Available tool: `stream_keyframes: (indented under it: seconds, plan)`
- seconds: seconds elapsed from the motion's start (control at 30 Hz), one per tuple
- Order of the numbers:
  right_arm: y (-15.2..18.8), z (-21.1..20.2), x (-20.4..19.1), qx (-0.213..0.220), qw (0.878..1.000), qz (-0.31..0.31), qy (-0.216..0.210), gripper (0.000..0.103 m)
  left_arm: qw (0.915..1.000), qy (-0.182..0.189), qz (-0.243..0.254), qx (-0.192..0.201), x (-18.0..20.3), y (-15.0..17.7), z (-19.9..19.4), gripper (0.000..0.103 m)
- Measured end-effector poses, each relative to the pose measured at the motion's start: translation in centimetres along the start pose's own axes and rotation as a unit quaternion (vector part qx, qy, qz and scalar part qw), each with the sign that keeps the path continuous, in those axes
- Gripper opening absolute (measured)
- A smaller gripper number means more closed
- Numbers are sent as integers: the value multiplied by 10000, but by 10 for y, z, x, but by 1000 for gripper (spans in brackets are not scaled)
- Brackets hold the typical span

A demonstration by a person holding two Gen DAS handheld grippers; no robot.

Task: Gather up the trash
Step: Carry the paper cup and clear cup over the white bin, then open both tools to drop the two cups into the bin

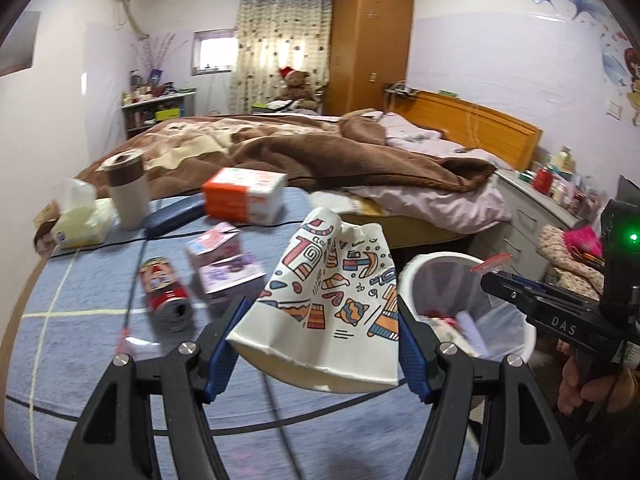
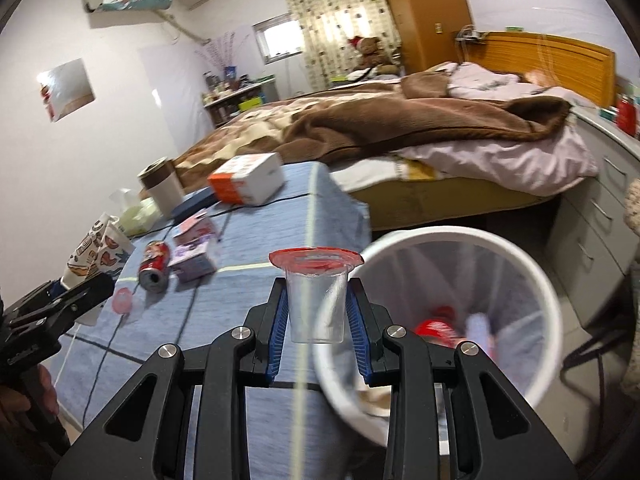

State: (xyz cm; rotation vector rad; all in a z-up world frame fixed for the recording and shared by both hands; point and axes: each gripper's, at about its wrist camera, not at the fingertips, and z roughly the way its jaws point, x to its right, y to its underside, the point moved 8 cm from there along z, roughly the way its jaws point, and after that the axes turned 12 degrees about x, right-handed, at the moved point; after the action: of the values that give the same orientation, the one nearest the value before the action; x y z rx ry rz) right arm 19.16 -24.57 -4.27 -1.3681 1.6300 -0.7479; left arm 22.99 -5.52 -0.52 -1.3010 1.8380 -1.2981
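My left gripper [image 1: 320, 344] pinches a crushed paper cup [image 1: 332, 300] printed with coloured shapes, its blue pads [image 1: 224, 344] pressed against both flattened sides; the cup's torn rim faces the camera and its base points away. My right gripper [image 2: 318, 312] pinches a clear plastic cup [image 2: 316, 300] upright between its blue pads [image 2: 278, 328], with a red foil lid [image 2: 315, 259] partly peeled across the top. The white trash bin [image 2: 536, 272], lined with a thin clear bag, stands on the floor just beside the table's right edge; red and white scraps lie at its bottom. In the right wrist view the clear cup sits over the table edge, just left of the bin's rim. In the left wrist view the paper cup is above the table near that same edge, with the bin [image 1: 408, 276] to its right and my right gripper [image 1: 520, 292] beyond it. On the blue checked tablecloth [image 1: 80, 344] lie a dented red can [image 1: 166, 296] on its side, a small pink and purple carton [image 1: 224, 264], an orange and white box [image 1: 244, 196], a tall white tumbler [image 1: 126, 192] with a brown band, and a pack of tissues [image 1: 80, 220]. A small pink scrap [image 2: 122, 299] lies near the can [image 2: 154, 266]. A bed [image 1: 304, 148] with a brown blanket stands behind the table.
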Motion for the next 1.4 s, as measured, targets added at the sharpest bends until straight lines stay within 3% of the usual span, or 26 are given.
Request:
stream_keyframes:
  seconds: [0.23,0.63,1.27,1.33,1.4]
  plan:
    - [-4,-8,45,29,9991,42,429,30,9988,459,124,-117,53,3,17,71]
    - [9,2,106,-365,9961,120,788,30,9915,1145,174,-595,132,32,57,71]
    - [20,25,142,-816,9927,26,883,31,9859,1312,139,-1025,171,56,95,78]
    - [21,25,140,-819,9932,-1,828,35,9862,1296,132,-1026,171,56,95,79]
    - [21,25,138,-806,9935,-15,803,62,9863,1292,109,-1015,171,55,95,81]
